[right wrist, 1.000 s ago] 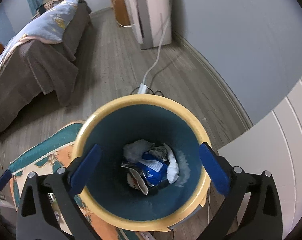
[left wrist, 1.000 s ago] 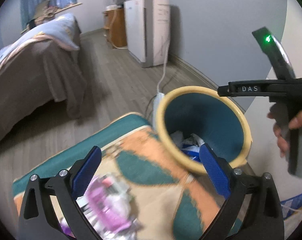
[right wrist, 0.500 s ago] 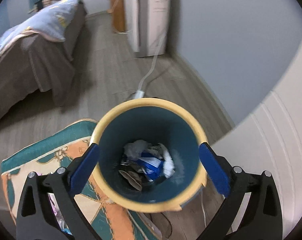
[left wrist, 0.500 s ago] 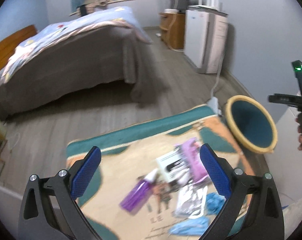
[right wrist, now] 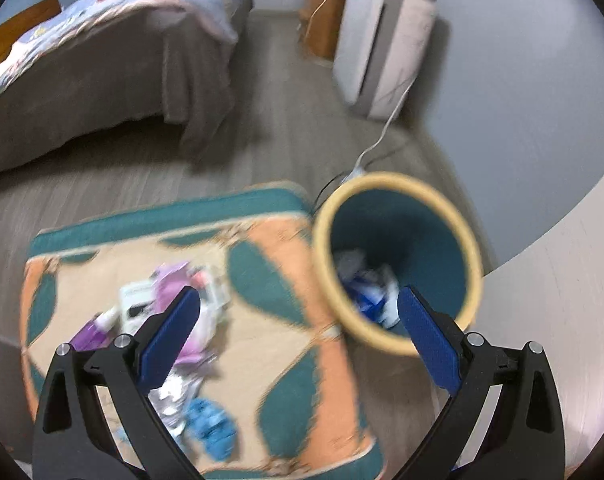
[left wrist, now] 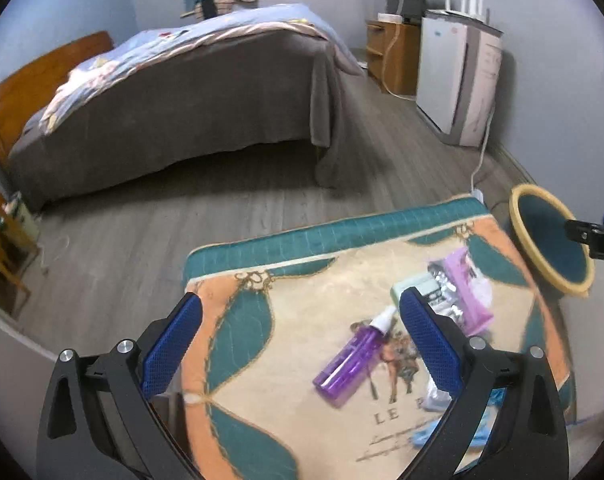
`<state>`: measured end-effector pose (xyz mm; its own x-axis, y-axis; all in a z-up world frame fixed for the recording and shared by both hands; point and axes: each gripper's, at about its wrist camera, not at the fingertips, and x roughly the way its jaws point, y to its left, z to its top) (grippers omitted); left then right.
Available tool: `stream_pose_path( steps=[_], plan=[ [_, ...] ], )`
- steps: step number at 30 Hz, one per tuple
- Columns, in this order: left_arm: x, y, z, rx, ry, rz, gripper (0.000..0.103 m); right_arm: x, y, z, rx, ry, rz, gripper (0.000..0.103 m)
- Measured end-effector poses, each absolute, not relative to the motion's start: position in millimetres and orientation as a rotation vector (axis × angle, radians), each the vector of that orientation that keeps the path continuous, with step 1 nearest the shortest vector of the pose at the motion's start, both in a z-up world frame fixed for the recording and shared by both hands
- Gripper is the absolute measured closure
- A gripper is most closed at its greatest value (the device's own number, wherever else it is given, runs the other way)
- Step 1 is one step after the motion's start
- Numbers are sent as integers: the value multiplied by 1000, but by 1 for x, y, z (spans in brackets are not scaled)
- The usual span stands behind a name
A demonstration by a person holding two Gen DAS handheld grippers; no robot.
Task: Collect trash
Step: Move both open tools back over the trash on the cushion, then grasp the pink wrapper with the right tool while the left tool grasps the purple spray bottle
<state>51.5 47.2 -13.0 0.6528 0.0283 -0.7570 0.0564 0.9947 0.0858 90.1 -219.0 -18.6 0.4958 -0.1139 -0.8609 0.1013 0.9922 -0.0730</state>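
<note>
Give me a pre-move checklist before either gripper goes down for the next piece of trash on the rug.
1. Left gripper open and empty: ok.
2. Right gripper open and empty: ok.
3. Trash left on the rug: ok; a purple spray bottle, a pink packet, a crumpled blue piece and a silvery wrapper lie there.
4. Bin upright beside the rug with room inside: ok; the trash sits low in it.
5. Bottle free of its neighbours: cannot tell; its white cap lies close to a pale box.
6. Sharp right-wrist view for aiming: not ok, blurred.
</note>
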Motion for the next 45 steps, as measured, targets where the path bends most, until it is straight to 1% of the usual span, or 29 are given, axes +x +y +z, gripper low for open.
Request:
stream_pose_path(
  steps=[4,7,14,18,22,29,31,33,37,39,42,43,45],
  plan=[
    [55,55,-27,133,923,-36,5,89,-198,-17,29,1030,-11,6],
    [58,60,-33,148,941,-35,5,91,-181,-19,-15,1008,-5,6],
    [65,63,-44,101,968,-95,5,110,-164,-53,-44,1096,7,6],
    [69,50,-54,166,981,-128,5,118,-156,-71,-49,1136,41,6],
    [76,43,-73,178,1044,-165,5,123,-149,-79,-47,1158,72,6],
    [83,36,-105,188,1092,-193,5,136,-148,-93,-34,1204,76,6],
    [83,34,-111,200,1099,-207,5,140,-147,-98,-36,1216,77,8],
    [84,30,-116,203,1101,-226,5,143,-145,-103,-28,1231,83,13],
    [87,24,-131,218,1122,-248,6,148,-140,-114,-17,1264,97,18],
    [88,22,-138,228,1137,-254,7,149,-136,-118,-18,1277,105,23],
    [89,20,-147,235,1155,-267,8,149,-130,-124,-29,1294,118,26],
    [89,19,-150,237,1163,-272,10,149,-129,-125,-31,1297,119,27],
    [89,17,-154,247,1178,-281,19,150,-127,-129,-37,1311,120,34]
  ],
)
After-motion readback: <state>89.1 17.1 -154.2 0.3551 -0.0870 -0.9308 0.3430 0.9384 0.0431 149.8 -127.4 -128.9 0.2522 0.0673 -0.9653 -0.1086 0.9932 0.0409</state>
